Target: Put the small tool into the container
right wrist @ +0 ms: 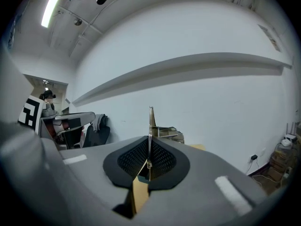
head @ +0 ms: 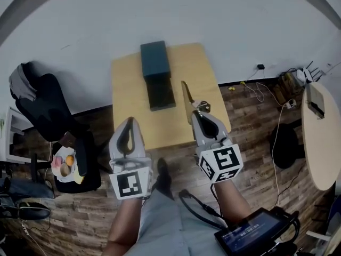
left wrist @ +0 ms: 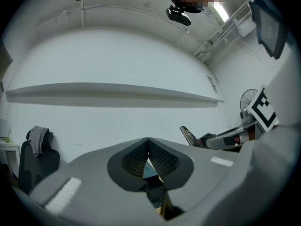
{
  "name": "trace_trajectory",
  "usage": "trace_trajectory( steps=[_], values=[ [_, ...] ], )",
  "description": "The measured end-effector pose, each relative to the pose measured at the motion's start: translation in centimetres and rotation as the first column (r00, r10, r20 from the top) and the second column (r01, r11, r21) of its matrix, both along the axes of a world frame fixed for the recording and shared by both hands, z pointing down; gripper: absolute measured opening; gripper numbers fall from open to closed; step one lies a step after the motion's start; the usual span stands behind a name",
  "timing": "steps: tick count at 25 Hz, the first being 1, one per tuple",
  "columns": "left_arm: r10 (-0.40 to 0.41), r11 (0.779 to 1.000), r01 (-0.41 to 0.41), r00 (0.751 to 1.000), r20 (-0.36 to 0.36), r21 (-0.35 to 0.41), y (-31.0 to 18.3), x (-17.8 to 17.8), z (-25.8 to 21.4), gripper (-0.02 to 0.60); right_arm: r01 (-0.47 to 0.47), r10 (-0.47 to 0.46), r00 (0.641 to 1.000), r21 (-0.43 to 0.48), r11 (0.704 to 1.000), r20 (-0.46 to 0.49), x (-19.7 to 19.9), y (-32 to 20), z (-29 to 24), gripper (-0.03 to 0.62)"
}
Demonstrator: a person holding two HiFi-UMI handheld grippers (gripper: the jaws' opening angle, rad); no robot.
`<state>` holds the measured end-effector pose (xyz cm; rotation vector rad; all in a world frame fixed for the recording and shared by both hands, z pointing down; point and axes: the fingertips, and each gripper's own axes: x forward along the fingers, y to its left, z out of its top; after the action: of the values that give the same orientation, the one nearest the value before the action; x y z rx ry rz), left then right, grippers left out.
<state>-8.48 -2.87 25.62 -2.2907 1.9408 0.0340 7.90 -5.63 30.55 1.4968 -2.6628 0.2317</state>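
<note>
A dark teal container (head: 155,61) stands at the far middle of the small wooden table (head: 128,100), with a darker section (head: 161,94) on its near side. My right gripper (head: 198,114) is shut on the small tool (head: 186,96), a thin metal blade with a clasp at its base, held over the table's right part to the right of the container. In the right gripper view the tool (right wrist: 151,121) stands edge-on between the closed pads. My left gripper (head: 129,121) hovers over the table's near left edge, shut with nothing in it; its jaws meet in the left gripper view (left wrist: 148,146).
A black chair (head: 42,105) with a grey cloth is at the left, with a stool holding a plate of fruit (head: 65,164) below it. At the right are a round table (head: 319,137) and floor cables (head: 261,89). A screen device (head: 251,232) hangs near my right forearm.
</note>
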Motion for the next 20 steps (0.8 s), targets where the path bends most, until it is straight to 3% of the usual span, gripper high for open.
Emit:
trace_trajectory(
  steps=[5,9,20],
  values=[
    [0.013,1.0,-0.014,1.0,-0.011,-0.023,-7.7,-4.9,0.7,0.011,-0.013,0.013,1.0,-0.019,1.0,0.006,-4.5,-7.8,0.2,0.005],
    [0.03,1.0,-0.03,0.999,-0.027,0.006,-11.8,-7.9,-0.2,0.011,-0.034,0.034,0.999,-0.013,0.999,-0.004,-7.0,-12.2,-0.4,0.003],
    [0.058,0.997,-0.054,0.995,-0.084,0.056,-17.6,-11.7,-2.4,0.011,-0.061,0.063,0.996,0.031,0.998,-0.066,-10.3,-18.1,-3.1,0.005]
  ],
)
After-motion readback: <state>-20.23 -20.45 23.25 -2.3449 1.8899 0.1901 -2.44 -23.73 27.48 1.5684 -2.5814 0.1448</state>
